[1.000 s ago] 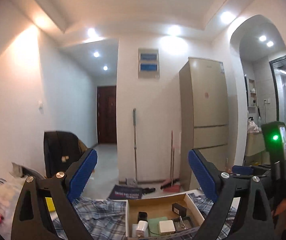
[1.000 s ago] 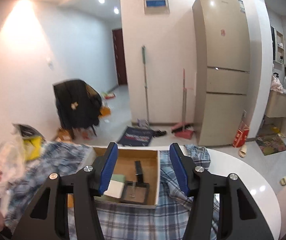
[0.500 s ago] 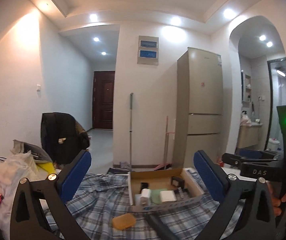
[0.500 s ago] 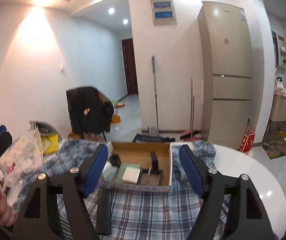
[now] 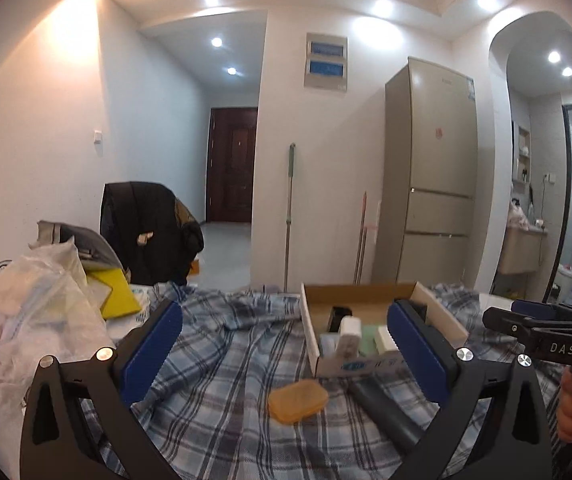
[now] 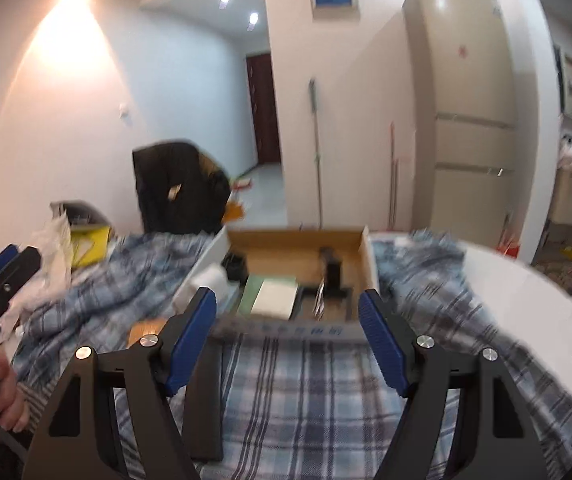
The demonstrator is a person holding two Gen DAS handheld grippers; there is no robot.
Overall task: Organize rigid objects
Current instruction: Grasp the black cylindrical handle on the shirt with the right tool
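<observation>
Left wrist view: the left gripper (image 5: 286, 354), jaws spread wide and holding nothing, hovers over a plaid cloth (image 5: 225, 360) covering the table, with an orange case (image 5: 298, 401) lying loose on the cloth straight ahead, between the blue pads and just short of the near wall of the cardboard box (image 5: 366, 300). A dark bar (image 5: 386, 408) lies beside the case, its long axis running from the box's near wall back toward the camera (its exact shape is hard to make out). The right gripper (image 6: 288, 344), also wide and empty, faces the box's near wall head-on; the case shows only as an orange edge behind its left finger. The left gripper looks better placed for the case, the right one for the bar.
</observation>
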